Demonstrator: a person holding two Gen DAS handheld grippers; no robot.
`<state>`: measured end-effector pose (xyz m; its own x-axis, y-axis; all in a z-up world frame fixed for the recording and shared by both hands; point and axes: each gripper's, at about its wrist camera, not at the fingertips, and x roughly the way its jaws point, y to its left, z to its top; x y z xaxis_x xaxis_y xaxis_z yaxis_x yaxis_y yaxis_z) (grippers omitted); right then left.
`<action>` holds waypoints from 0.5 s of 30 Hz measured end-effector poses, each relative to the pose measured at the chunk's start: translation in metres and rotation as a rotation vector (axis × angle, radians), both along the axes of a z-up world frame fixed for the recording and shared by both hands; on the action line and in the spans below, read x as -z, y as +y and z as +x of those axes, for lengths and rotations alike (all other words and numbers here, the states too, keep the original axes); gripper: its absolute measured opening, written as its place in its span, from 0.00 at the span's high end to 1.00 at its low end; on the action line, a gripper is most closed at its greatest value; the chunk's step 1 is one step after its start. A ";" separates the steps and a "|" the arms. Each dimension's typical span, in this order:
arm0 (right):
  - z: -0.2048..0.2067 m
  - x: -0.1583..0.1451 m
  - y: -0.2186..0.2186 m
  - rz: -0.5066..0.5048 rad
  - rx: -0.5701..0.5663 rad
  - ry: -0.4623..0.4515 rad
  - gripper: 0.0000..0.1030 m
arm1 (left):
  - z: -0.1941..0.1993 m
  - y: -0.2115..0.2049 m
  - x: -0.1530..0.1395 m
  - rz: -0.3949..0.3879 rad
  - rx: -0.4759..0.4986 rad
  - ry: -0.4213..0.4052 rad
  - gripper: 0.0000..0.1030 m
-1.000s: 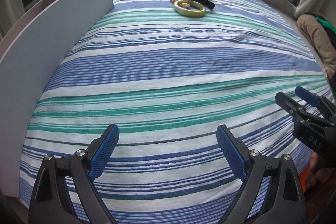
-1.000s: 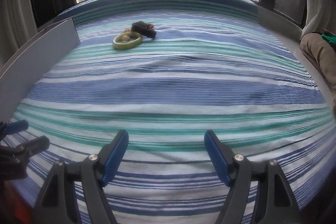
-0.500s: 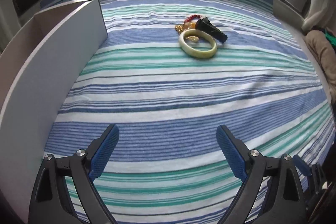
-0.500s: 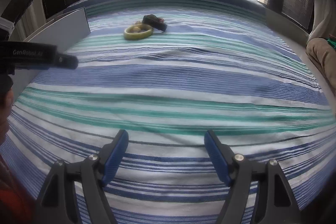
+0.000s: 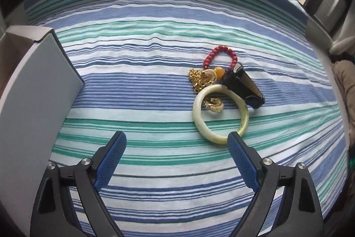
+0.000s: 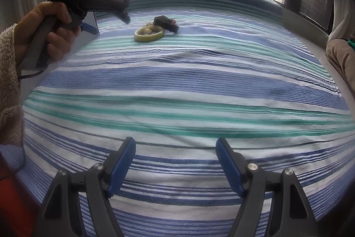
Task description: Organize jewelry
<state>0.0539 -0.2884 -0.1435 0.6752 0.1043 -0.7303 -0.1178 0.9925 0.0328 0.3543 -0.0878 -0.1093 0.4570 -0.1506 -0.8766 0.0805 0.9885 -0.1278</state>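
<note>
A small heap of jewelry lies on the striped bedspread (image 5: 155,86). It holds a pale green bangle (image 5: 198,119), a gold ring (image 5: 214,104) inside the bangle, a gold chain (image 5: 198,79), a red bead bracelet (image 5: 218,52) and a black clip-like piece (image 5: 243,87). My left gripper (image 5: 176,137) hovers just short of the bangle, its jaws closing slightly with only cloth between them. Its right fingertip is close to the bangle's near rim. My right gripper (image 6: 175,141) stands open over bare cloth, far from the bangle (image 6: 142,38).
A grey open box (image 5: 33,92) stands on the bed at the left. A hand (image 6: 51,21) in a fleecy sleeve holds the left tool at the upper left of the right wrist view. Beige fabric (image 6: 339,54) lies at the right edge.
My left gripper has travelled across the bed toward the jewelry, which now sits just ahead of its fingers. The right gripper has stayed in place.
</note>
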 end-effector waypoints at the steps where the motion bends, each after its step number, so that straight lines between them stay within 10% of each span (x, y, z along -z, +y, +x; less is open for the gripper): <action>1: -0.001 -0.001 0.001 0.004 -0.005 -0.003 0.26 | 0.004 -0.009 0.006 0.017 0.011 0.004 0.15; 6: -0.007 -0.003 0.005 0.012 -0.026 -0.014 0.26 | 0.015 -0.031 0.026 0.122 -0.014 -0.007 0.39; 9: -0.009 0.000 0.003 0.009 -0.023 -0.004 0.26 | 0.010 -0.033 0.023 0.132 -0.001 -0.035 0.89; 15: -0.009 0.006 -0.003 0.030 0.002 0.020 0.26 | -0.012 -0.012 0.002 0.071 0.018 -0.050 0.93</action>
